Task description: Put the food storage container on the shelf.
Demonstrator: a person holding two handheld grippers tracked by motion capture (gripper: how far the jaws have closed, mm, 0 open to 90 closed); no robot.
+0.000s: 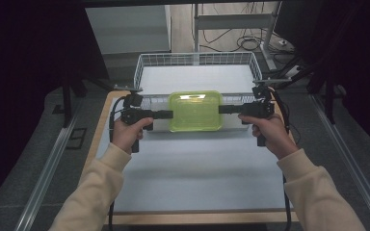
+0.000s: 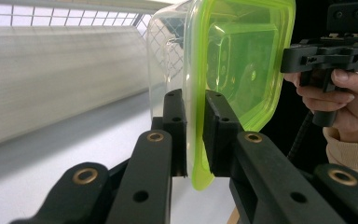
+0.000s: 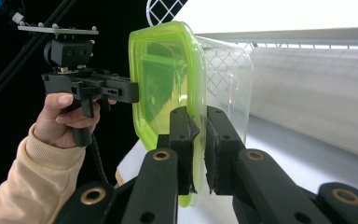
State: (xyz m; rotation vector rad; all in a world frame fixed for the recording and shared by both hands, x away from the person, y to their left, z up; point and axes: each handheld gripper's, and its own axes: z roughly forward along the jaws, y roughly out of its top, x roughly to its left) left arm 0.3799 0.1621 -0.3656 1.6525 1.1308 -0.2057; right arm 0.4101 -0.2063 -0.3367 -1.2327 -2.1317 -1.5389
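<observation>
At the left, the left gripper (image 1: pixel 169 114) is clamped on the rim of the green-lidded container (image 1: pixel 195 111), which is held over the wire basket's (image 1: pixel 144 65) near edge; its opposite rim is pinched by the right gripper (image 1: pixel 221 109).

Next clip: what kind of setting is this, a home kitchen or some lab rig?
Most likely a lab or data-collection rig, not a kitchen: dark curtains around the white-topped table, loose cables on the floor behind, and a marker-tipped plate on the left hand-held gripper.
</observation>
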